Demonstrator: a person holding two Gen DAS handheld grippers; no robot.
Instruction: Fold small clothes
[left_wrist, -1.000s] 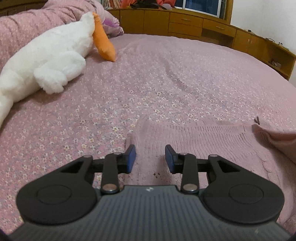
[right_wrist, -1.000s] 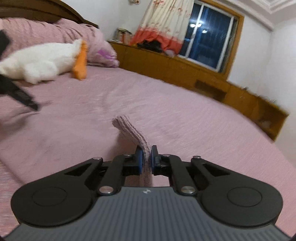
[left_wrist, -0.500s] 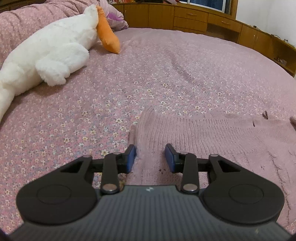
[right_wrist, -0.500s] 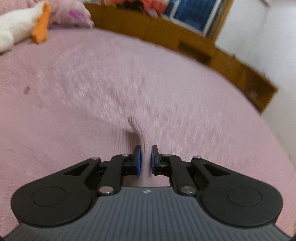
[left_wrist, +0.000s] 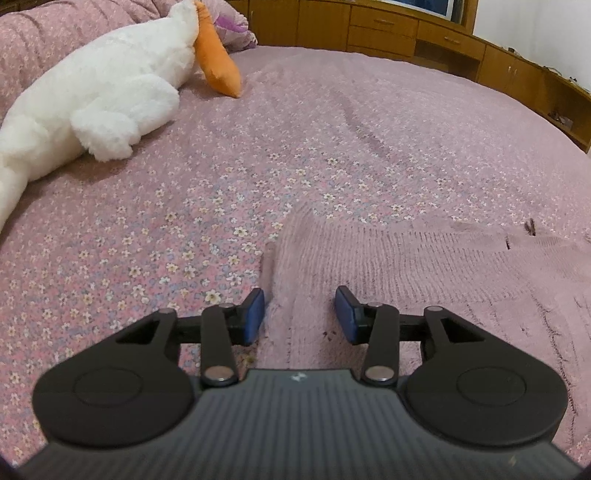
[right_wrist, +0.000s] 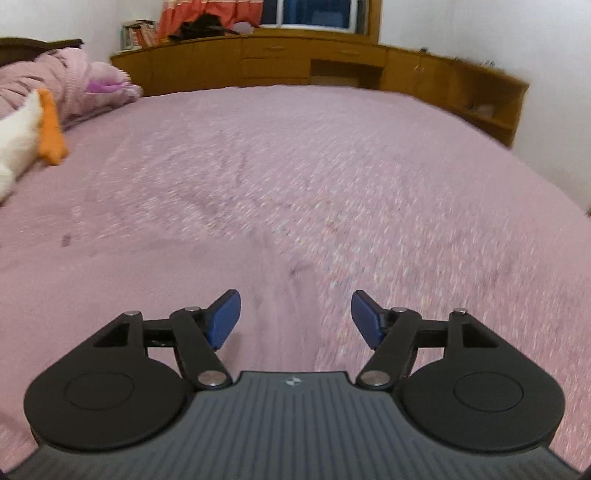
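A pink knitted garment (left_wrist: 406, 266) lies spread flat on the flowered pink bedspread (left_wrist: 221, 192), to the right of centre in the left wrist view. My left gripper (left_wrist: 300, 314) is open, low over the garment's left edge, with cloth between the fingers. In the right wrist view the image is blurred; the garment (right_wrist: 280, 295) lies flat under and ahead of my right gripper (right_wrist: 295, 315), which is open and empty.
A white plush goose with an orange beak (left_wrist: 110, 85) lies at the far left of the bed, also in the right wrist view (right_wrist: 40, 129). Pink pillows (right_wrist: 74, 85) sit behind it. Wooden cabinets (right_wrist: 332, 62) line the far side of the bed.
My right gripper has lowered the cloth it held and opened, letting it go. The garment now lies flat. My left gripper stayed open and moved a little forward over the left edge.
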